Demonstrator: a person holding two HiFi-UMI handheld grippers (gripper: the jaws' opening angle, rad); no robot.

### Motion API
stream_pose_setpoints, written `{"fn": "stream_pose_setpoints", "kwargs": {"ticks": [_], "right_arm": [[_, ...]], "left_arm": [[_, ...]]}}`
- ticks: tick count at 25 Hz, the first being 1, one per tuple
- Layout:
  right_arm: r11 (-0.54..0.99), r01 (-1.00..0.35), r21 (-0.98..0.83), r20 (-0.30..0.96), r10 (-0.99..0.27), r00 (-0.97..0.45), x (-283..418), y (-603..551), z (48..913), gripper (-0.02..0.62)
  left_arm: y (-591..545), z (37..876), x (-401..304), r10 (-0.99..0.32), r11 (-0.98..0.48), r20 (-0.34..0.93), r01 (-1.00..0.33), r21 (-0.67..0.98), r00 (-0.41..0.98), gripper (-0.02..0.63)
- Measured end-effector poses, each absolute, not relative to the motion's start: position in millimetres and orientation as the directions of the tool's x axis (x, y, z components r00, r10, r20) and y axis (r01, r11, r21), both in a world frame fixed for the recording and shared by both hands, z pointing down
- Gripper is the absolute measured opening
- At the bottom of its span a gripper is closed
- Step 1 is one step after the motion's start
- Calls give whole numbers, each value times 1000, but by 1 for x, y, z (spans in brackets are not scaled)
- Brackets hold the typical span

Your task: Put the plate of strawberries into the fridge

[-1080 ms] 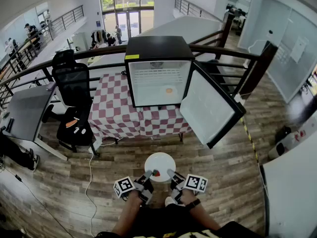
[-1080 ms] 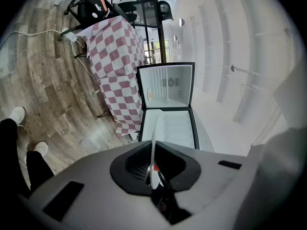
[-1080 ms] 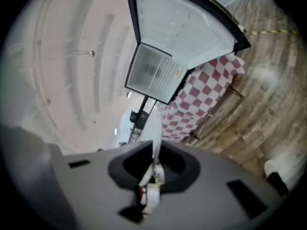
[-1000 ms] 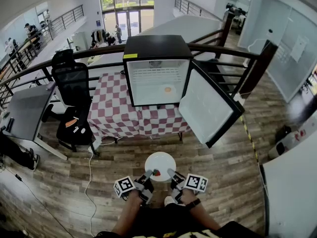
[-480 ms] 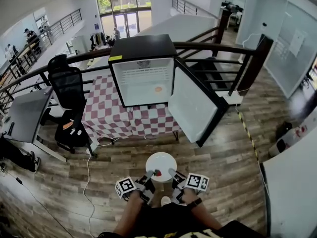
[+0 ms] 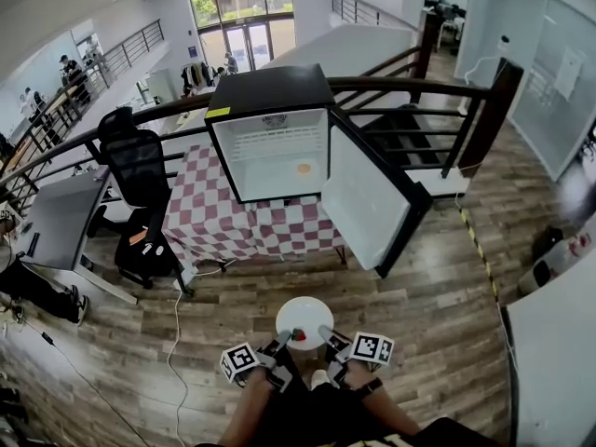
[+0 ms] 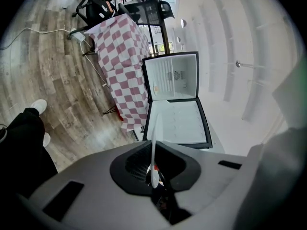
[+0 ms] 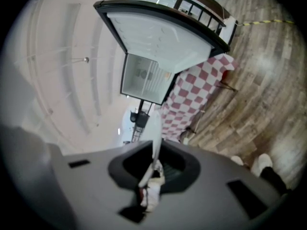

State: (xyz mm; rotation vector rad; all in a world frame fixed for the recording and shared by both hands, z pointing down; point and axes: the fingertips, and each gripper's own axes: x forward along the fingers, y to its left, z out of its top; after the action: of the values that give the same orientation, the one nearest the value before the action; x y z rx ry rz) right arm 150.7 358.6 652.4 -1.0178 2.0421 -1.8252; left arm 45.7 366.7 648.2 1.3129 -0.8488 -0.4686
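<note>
The plate [image 6: 304, 317] is held between the two tools. The left gripper [image 6: 282, 341] is clamped on its left rim and the right gripper [image 6: 325, 334] on its right rim, each with jaws nearly closed on the thin edge. A strawberry [image 6: 298, 334] lies on the plate between the two grippers. The fridge [image 6: 270, 152] stands well ahead of the grippers, with its door [image 6: 371, 203] swung open ahead and to the right. For the approach, the plate is best held level, with both grips advanced together and evenly. The open door should be passed on its left.
</note>
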Motion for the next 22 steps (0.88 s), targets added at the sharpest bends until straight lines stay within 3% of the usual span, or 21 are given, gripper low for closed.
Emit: {"fn": "stream_pose_setpoints", "kwargs": {"ticks": [12,22], "right_arm": [[-43,-377,-925,320,-621,-715,134,291,662,48],[-18,-391,-920,296,-686,-665,100,155,644,48]], "left_arm": [[297,669,30,-721,264,266,-102,959,640,29],[154,644,-3,-690,184,262,-186,965,675,29]]}}
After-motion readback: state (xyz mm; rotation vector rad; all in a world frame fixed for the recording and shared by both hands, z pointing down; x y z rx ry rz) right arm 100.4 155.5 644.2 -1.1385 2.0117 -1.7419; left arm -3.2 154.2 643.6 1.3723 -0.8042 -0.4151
